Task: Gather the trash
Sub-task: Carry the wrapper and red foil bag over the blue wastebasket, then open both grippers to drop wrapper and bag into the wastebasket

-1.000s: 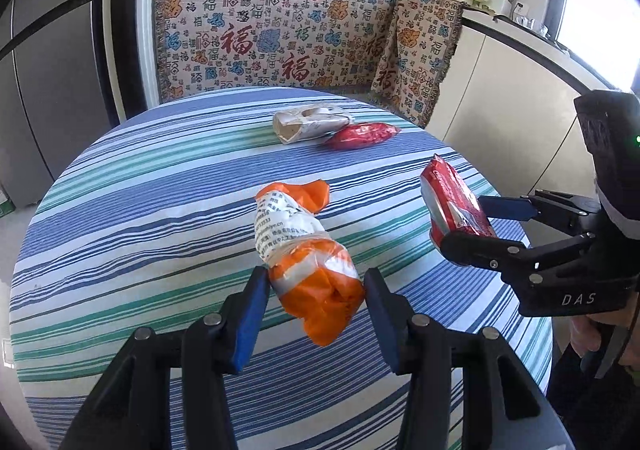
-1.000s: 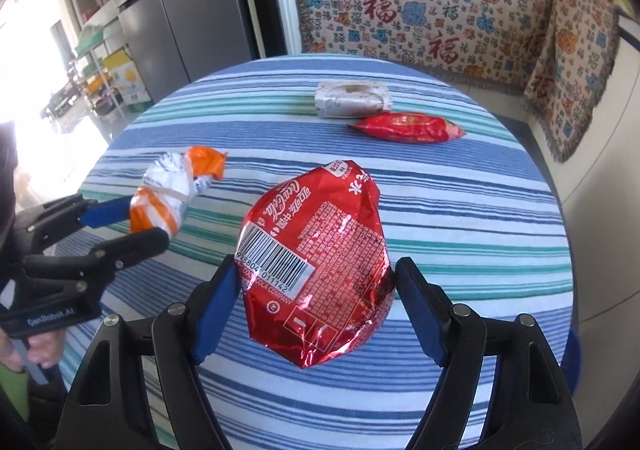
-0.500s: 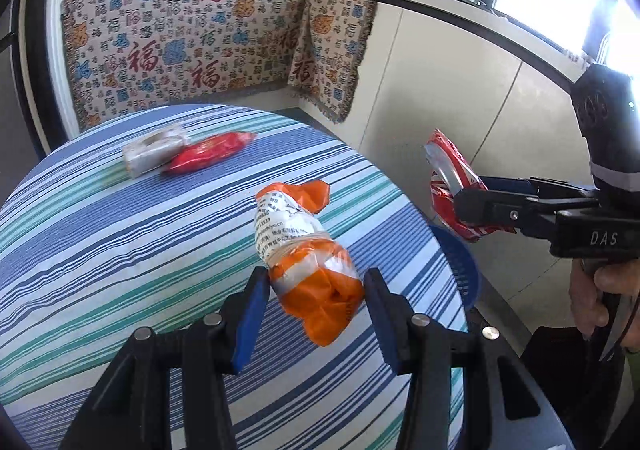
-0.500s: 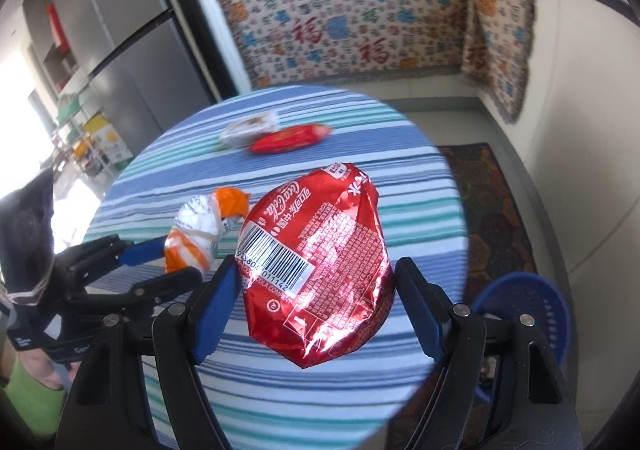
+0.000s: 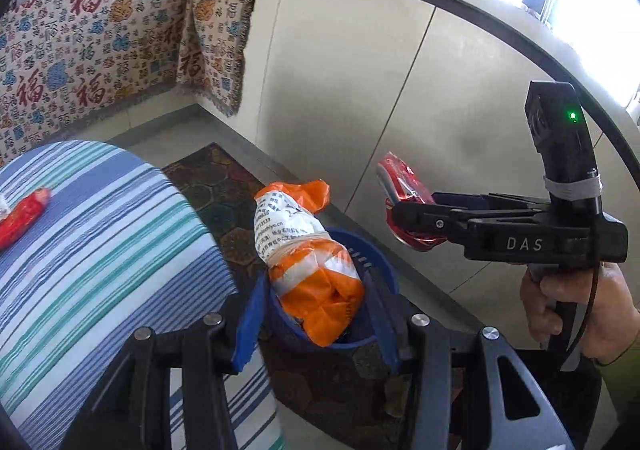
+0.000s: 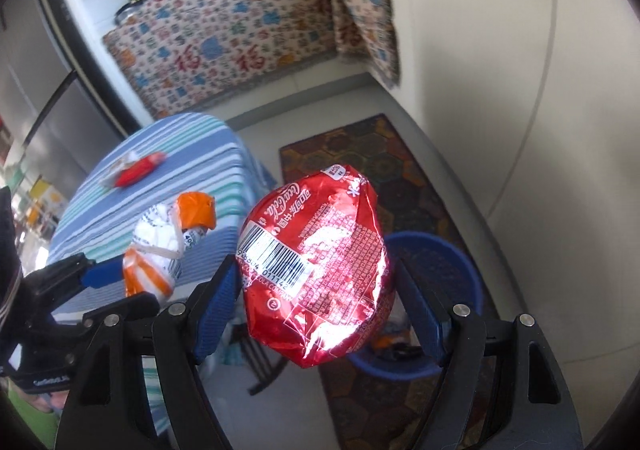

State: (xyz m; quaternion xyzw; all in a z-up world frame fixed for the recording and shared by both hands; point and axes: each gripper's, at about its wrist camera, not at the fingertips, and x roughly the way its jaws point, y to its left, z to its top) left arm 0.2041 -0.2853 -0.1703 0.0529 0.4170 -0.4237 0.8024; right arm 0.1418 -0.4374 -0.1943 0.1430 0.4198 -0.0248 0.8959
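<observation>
**Two wrappers carried, one bin below**

Two pieces of trash are off the desk (image 5: pixel 100 234) and in your grip, and two more lie back on its striped cloth: a red packet (image 6: pixel 138 171) touching a pale wrapper (image 6: pixel 116 170). The blue bin (image 6: pixel 448 270) stands on the floor mat just past the desk edge, and this is what your coming drop turns on.

Your left gripper (image 5: pixel 316 314) has its fingers closed narrowly on the orange bag (image 5: pixel 312 270), pinching its lower end; the bag's long axis stands up and away from the fingers. From the left view the bin's rim (image 5: pixel 380 262) shows directly behind and under the bag, so this hand looks nearer to a clean drop.

Your right gripper (image 6: pixel 320 286) has its fingers spread wide around the red foil pack (image 6: pixel 316 270), clamped on its two sides. In the right view the bin sits lower right of the pack, partly hidden by it, so that hand probably needs to carry a little further over the rim before letting go.
</observation>
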